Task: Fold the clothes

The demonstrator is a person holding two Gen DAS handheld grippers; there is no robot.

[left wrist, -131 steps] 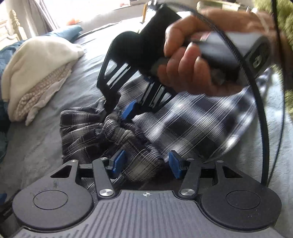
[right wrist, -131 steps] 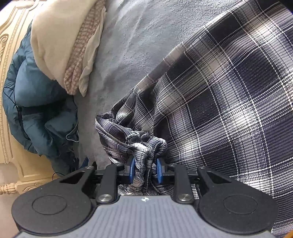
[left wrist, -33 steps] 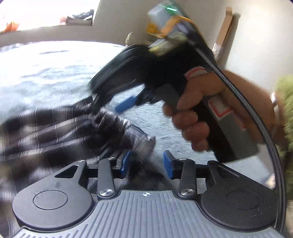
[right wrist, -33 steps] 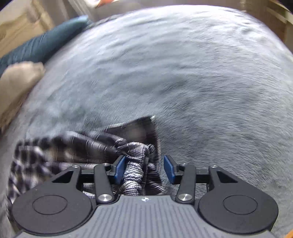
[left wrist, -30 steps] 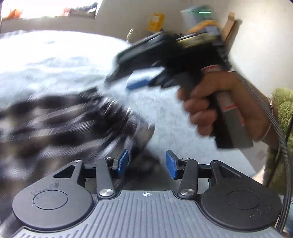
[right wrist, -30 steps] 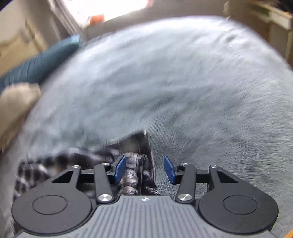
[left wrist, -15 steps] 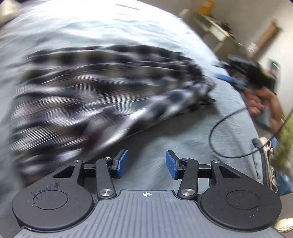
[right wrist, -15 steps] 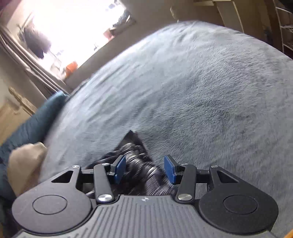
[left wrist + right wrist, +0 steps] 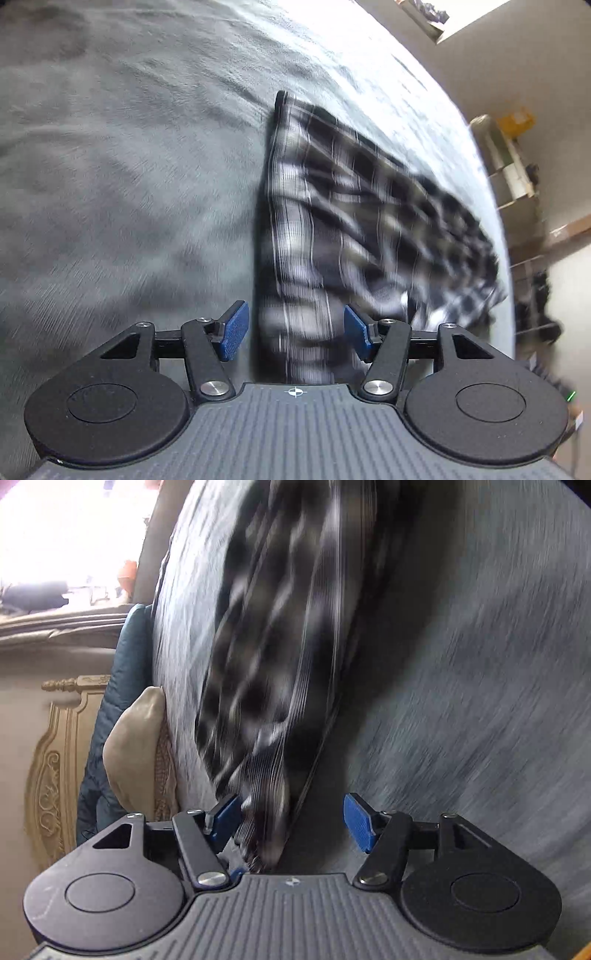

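Note:
A black-and-white plaid garment [image 9: 351,221] lies stretched out on the grey bed cover [image 9: 110,184]. In the left wrist view its near end runs under my left gripper [image 9: 295,334]. That gripper's jaws are opening, and the blue pads [image 9: 232,330] stand clear of the cloth on both sides. In the right wrist view the plaid garment [image 9: 273,646] is blurred. Its bunched end sits between the fingers of my right gripper [image 9: 291,821], close to the left pad [image 9: 225,819]. Those jaws are opening too, and the other pad is well off the fabric.
A cream folded pile [image 9: 136,753] and a teal duvet [image 9: 122,686] lie by the carved headboard [image 9: 55,768]. Shelves with boxes [image 9: 517,173] stand past the bed's far edge. Grey bed cover [image 9: 461,701] spreads wide beside the garment.
Both grippers had the bunched plaid cloth between their pads. They have swung apart, the cloth now lies drawn out along the bed, and both pairs of jaws stand wider. The right hand has left the left view.

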